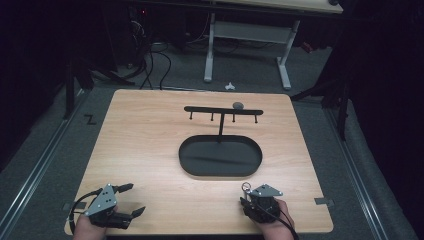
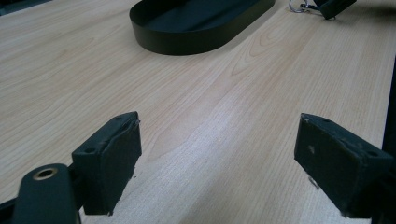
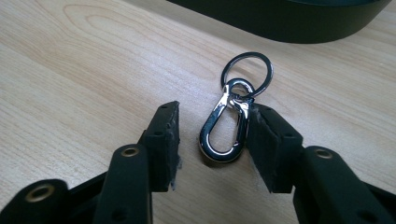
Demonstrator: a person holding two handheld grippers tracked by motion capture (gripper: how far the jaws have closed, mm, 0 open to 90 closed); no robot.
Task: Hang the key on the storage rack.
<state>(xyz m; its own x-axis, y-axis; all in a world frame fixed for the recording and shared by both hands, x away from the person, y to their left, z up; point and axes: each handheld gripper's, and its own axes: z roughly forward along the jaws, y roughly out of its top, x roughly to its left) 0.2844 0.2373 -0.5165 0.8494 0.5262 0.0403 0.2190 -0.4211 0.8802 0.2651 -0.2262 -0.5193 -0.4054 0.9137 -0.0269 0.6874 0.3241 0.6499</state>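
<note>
Here the right gripper straddles a snap hook with key ring lying on the table, jaws parted for grasping; one pad touches it. The left gripper waits, released.

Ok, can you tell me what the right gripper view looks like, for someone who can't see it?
A shiny metal clip with a key ring on its end lies on a wooden table, between the right gripper's two black fingers. One finger touches the clip's side and a gap remains at the other. A black oval tray's wall runs along the top.
</note>
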